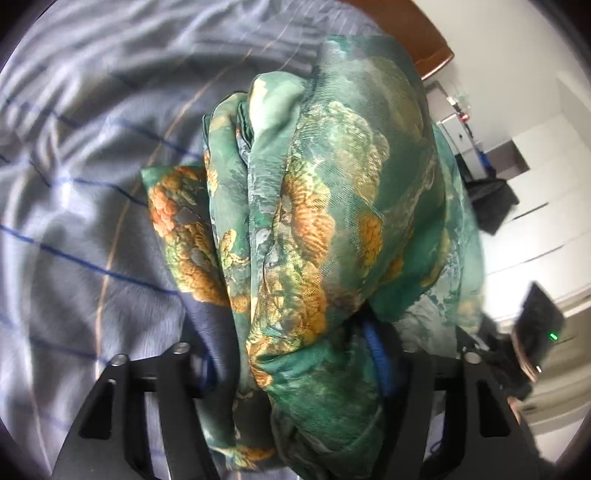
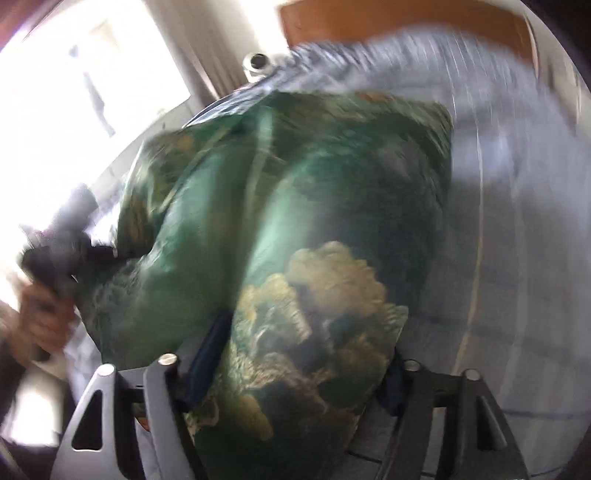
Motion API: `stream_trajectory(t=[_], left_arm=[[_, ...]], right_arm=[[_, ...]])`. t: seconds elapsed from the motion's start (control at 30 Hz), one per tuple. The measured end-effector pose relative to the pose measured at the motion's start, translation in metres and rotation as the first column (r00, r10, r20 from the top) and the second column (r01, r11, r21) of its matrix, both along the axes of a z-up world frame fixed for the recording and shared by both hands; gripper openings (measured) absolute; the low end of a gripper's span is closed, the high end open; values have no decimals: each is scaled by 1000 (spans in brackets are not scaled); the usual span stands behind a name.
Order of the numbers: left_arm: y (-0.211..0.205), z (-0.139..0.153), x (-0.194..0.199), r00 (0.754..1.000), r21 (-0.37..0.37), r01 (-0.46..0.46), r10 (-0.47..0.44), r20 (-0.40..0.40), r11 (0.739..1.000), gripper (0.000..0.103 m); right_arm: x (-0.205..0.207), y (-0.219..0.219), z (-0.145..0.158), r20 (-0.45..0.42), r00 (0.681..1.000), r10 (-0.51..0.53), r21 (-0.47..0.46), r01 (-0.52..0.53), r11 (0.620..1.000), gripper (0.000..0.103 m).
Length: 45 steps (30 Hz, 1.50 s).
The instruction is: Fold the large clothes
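A large green garment with an orange and gold floral print (image 1: pixel 325 206) hangs bunched between both grippers above the bed. My left gripper (image 1: pixel 295 354) is shut on a thick bundle of the garment, which drapes over and hides its fingertips. My right gripper (image 2: pixel 295 354) is shut on another part of the same garment (image 2: pixel 295 221); the blue pad of one of its fingers (image 2: pixel 210 350) shows at the cloth's edge. The left gripper and the hand holding it (image 2: pixel 48 266) show blurred at the left of the right wrist view.
A grey bedsheet with thin blue and tan lines (image 1: pixel 81 206) covers the bed below. A wooden headboard (image 2: pixel 402 26) is behind it. White cabinets (image 1: pixel 546 206) and dark equipment with a green light (image 1: pixel 543 328) stand at the right. A bright window (image 2: pixel 74 74) is at the left.
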State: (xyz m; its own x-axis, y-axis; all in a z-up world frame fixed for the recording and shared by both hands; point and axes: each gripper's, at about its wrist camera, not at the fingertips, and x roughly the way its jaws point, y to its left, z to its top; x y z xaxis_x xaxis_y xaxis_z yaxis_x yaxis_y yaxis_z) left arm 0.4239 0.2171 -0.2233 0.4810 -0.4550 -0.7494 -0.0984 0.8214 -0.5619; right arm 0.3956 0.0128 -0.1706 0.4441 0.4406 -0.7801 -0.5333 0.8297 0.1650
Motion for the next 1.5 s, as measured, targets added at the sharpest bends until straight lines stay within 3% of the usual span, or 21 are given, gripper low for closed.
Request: stream_trajectory(t=[0.1,0.2,0.4,0.5,0.57,0.63,0.67,0.7,0.73,0.8,0.9,1.0,1.03,1.13,1.23,1.33,1.37,1.43,1.5], left_arm=[[-16,30,-10,996,55,8,-12,84,998,59],[-25,59,-6,988,93,4,-19,153,996,59],[-34,84,55,971,120,-4,-25,237,993,60],[-25,75,80,971,132,-1,-31,236,991,60],[-22,53,97,978,133,10,-37,203,991,65],[-15,22,111,991,113,19,-33,129,993,69],[-12,2,116,996,115,12,-21,83,993,77],[-7,-8,114,996,104,-11,1,93,995,81],[-1,-10,111,993,82,-28,19,118,996,87],[7,-6,99,989,58,-46,37,144,997,89],[6,19,77,978,149,-63,32,206,987,89],[-14,60,36,941,381,-141,3,339,914,98],[-24,76,16,920,461,-191,-6,392,866,101],[-52,104,-33,875,588,-279,-51,481,760,102],[-80,119,-69,858,663,-322,-86,506,676,103],[-102,123,-101,854,686,-331,-104,509,648,103],[-109,126,-95,858,690,-335,-96,505,641,103],[-126,129,-109,871,696,-366,-37,490,618,103],[-137,129,-128,872,679,-377,-6,489,630,103]], right_arm=[[-28,19,23,147,988,51,-69,-42,997,64],[-38,22,48,240,969,62,-64,-48,997,64],[5,12,80,324,946,30,-30,-21,999,64],[39,-1,76,292,956,4,14,-8,1000,64],[59,-7,63,246,969,-13,48,1,999,64],[81,-15,34,153,988,-35,80,23,997,64],[91,-19,18,94,995,-46,91,37,995,64],[99,-22,-2,26,998,-56,90,54,994,64],[103,-26,-17,-9,997,-81,98,82,992,65],[105,-43,-26,-63,990,-123,222,134,966,78],[96,-53,-18,-81,983,-162,296,179,938,89],[77,-58,4,-10,982,-189,241,185,953,89],[66,-58,14,45,980,-193,221,179,959,89],[26,-56,48,243,953,-183,104,162,981,89],[-26,-57,78,406,899,-166,28,170,985,89],[-89,-57,111,556,808,-194,21,220,975,92],[-105,-56,120,581,786,-210,31,236,971,102],[-114,-58,125,591,771,-237,44,263,964,103],[-125,-57,127,555,797,-236,23,268,963,103]])
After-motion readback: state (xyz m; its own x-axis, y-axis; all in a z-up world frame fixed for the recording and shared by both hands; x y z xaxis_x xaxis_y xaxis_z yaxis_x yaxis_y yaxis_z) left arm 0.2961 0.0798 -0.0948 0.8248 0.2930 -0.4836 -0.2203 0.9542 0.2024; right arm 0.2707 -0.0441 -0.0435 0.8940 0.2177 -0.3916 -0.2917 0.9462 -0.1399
